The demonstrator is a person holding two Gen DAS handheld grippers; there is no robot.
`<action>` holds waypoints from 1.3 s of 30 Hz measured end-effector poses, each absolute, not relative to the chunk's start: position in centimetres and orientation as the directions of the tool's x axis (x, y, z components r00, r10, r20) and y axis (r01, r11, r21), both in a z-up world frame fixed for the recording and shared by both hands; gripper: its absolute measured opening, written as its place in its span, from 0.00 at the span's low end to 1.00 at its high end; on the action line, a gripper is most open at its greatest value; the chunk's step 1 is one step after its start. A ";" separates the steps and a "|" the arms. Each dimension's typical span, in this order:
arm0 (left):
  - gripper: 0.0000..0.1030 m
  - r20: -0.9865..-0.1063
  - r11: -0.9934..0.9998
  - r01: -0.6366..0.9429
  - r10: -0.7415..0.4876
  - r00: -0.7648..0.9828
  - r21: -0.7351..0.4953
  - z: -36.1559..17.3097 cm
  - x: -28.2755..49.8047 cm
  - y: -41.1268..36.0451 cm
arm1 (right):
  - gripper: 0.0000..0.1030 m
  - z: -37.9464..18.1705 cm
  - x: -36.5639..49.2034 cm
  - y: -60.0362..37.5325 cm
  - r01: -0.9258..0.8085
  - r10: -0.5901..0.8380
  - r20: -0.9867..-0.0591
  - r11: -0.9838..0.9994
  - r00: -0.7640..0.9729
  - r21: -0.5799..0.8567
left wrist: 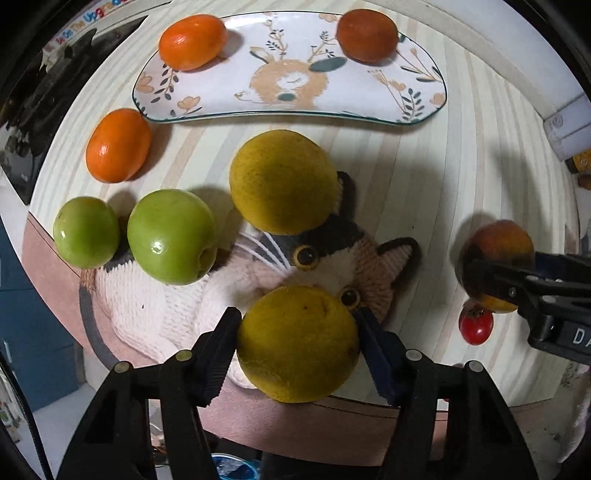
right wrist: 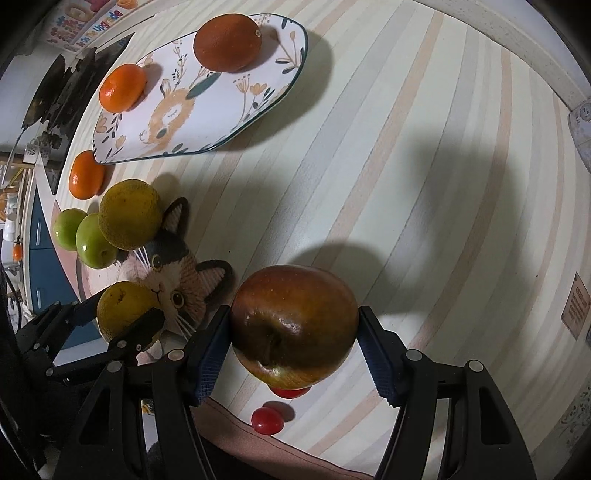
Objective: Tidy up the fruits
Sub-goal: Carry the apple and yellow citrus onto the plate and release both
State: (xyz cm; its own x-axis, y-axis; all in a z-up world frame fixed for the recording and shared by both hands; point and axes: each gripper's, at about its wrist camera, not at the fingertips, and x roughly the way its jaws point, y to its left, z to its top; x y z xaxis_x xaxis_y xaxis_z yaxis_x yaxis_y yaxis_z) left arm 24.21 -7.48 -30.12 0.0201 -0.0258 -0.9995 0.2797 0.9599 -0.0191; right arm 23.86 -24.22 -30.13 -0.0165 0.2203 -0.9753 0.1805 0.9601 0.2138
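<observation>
My left gripper (left wrist: 298,314) points straight down and is shut on a yellow-green citrus fruit (left wrist: 297,345) over a knitted cat mat (left wrist: 332,258); both pads press its sides. A second such citrus (left wrist: 282,181) lies on the mat further up. My right gripper (right wrist: 293,310) is shut on a red-brown apple (right wrist: 295,325), held above the striped tabletop (right wrist: 406,184). A rabbit-print plate (left wrist: 229,74) at the far side carries a bright orange (left wrist: 192,42) and a darker orange (left wrist: 366,35). Another orange (left wrist: 118,145) and two green apples (left wrist: 86,232) (left wrist: 171,236) lie at the left.
One cherry tomato (right wrist: 266,421) lies on the table near the front edge, and another (right wrist: 288,391) shows just under the held apple. A pink cloth (right wrist: 240,454) runs along the front edge. A dark panel (right wrist: 55,92) stands at the far left.
</observation>
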 end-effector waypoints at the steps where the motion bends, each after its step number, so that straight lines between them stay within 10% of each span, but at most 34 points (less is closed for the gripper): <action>1: 0.60 -0.999 0.960 0.278 -0.029 0.022 -0.021 -30.1 24.2 -7.4 | 0.68 -30.1 23.9 -24.2 0.183 0.220 -0.975 0.960 -0.019 0.213; 21: 0.59 -0.964 0.967 0.235 -0.155 0.216 -0.103 -19.8 30.1 -4.5 | 0.67 -23.8 31.3 -23.0 0.192 0.355 -0.928 0.909 0.109 0.370; 39: 0.59 -0.962 0.963 -0.079 -0.247 0.114 -0.256 -26.9 40.6 -0.1 | 0.67 -29.5 52.7 -15.0 0.176 0.393 -0.919 0.907 -0.028 0.383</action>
State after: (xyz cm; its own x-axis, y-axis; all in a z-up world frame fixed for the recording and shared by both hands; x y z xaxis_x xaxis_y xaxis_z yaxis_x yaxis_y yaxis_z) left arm 40.61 -0.11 -26.91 0.1145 -0.2467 -0.9623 -0.0787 0.9634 -0.2563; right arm 52.65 -15.05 -29.51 -0.0283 0.3932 -0.9190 0.1765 0.9069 0.3826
